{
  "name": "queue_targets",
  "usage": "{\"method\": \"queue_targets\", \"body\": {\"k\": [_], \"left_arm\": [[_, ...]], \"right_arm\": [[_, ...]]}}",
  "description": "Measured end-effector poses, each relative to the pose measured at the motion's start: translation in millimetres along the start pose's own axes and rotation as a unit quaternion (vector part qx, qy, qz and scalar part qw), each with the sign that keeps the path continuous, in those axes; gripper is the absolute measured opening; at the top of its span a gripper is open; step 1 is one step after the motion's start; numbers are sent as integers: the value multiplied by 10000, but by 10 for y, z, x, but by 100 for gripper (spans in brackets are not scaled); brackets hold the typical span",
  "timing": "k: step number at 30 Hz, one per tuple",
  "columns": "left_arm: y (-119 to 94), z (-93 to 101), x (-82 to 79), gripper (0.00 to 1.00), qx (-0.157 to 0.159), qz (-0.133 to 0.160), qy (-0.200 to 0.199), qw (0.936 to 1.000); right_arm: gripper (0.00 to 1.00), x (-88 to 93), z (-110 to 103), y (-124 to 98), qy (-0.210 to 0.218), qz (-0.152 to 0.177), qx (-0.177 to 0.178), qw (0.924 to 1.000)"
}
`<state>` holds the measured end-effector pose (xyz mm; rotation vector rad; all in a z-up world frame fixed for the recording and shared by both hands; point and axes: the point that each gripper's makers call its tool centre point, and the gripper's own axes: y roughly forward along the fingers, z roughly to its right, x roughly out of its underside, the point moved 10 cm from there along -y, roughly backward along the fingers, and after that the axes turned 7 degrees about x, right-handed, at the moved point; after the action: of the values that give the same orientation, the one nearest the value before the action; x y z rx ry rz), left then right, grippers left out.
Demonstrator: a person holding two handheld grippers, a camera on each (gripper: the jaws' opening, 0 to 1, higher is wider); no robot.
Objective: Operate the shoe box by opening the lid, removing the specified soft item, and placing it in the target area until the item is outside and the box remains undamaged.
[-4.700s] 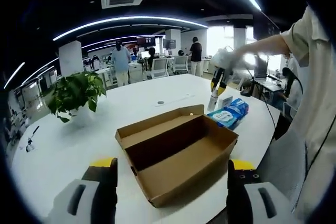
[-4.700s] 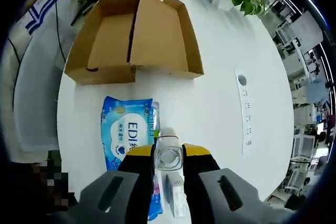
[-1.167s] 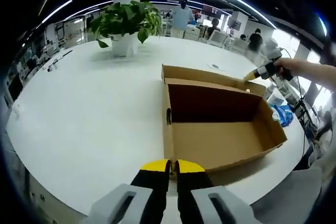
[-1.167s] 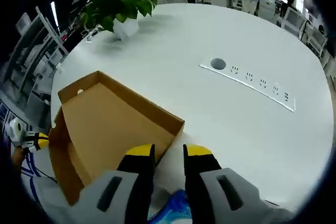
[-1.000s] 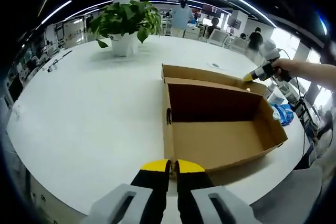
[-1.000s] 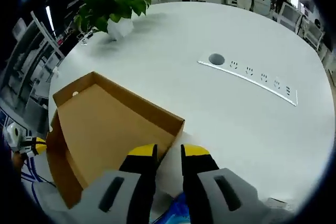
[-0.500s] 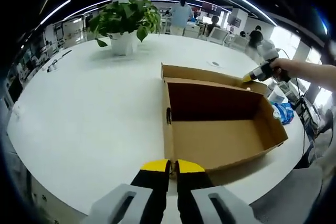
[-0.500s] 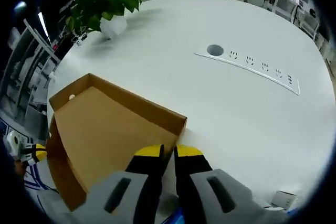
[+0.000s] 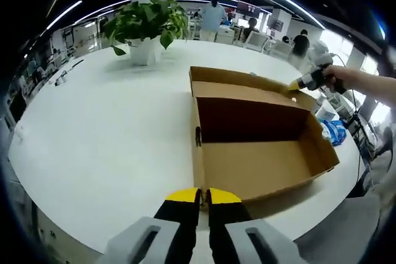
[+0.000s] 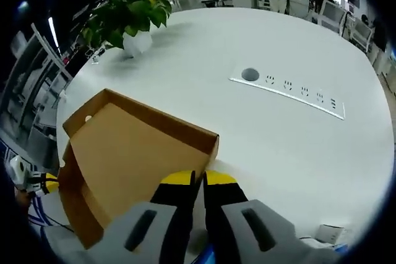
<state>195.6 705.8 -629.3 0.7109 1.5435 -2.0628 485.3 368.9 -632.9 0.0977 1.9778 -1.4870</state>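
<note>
Meanwhile, a potted plant stands far left on the white tabletop. Left gripper, jaws together and empty, faces the open shoe box. Right gripper, jaws nearly closed, pinches the box lid edge. A blue soft pack lies beside the box.

A white table carried an open cardboard shoe box, a potted plant, a blue packet and a built-in socket strip.
</note>
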Motion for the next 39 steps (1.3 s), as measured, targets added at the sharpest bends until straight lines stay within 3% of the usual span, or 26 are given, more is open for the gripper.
{"method": "queue_targets", "body": {"k": [29, 39], "left_arm": [[-5, -9, 26, 4, -6, 98, 17, 10000], [-6, -7, 25, 4, 5, 104, 49, 9999]], "right_arm": [[1, -64, -81, -522, -224, 761, -117, 9968], [1, -10, -154, -728, -356, 1123, -136, 9929]]}}
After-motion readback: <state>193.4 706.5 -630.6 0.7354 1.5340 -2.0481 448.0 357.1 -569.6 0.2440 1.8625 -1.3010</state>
